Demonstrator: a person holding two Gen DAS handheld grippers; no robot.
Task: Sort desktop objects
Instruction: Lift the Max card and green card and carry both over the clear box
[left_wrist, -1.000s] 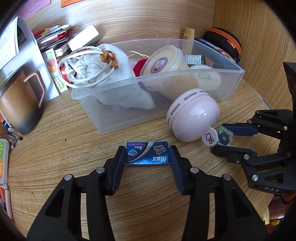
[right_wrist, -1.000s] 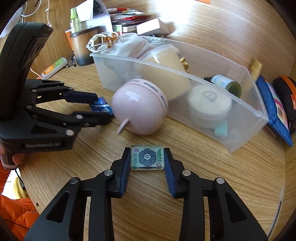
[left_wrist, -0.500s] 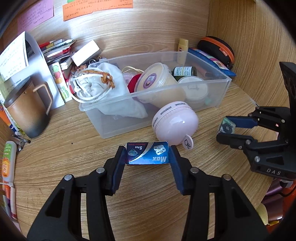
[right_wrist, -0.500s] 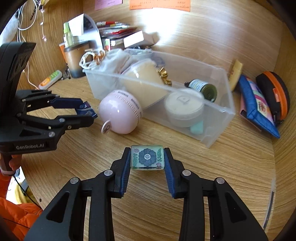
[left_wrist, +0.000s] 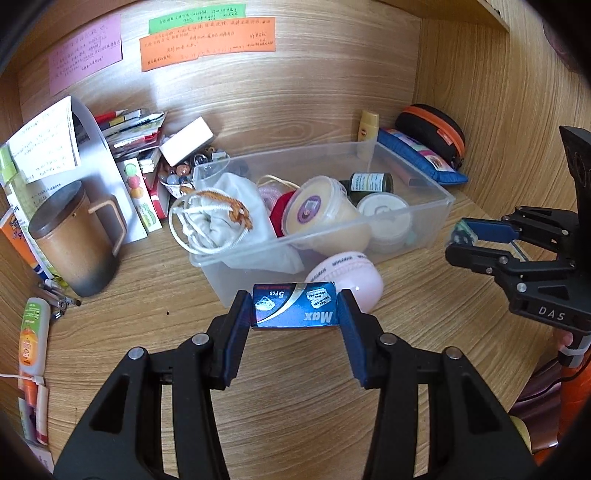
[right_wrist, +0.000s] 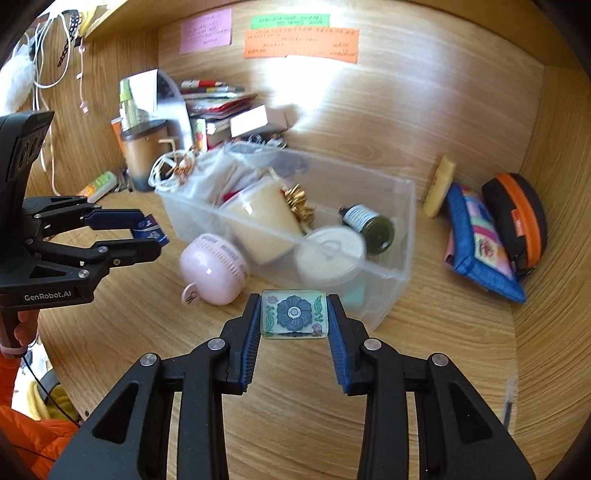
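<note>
two grippers hang above a wooden desk (left_wrist: 122, 332), each clamped on a small item: the left gripper (left_wrist: 294, 310) at lower centre of its view grasps a blue blade packet (left_wrist: 295, 305), the right gripper (right_wrist: 294, 314) a flowered glass tile (right_wrist: 294, 314). just beyond lies a pink round gadget (right_wrist: 213, 274) against a crowded clear plastic bin (left_wrist: 424, 181); coloured notes (left_wrist: 207, 42) fill the upper wall.

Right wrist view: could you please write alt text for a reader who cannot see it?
The right gripper holds a small glassy tile with a blue flower above a wooden desk. Behind it stands a clear plastic bin of jars and pouches, with a pink round gadget lying in front. At left, the left gripper holds a small blue packet.
</note>
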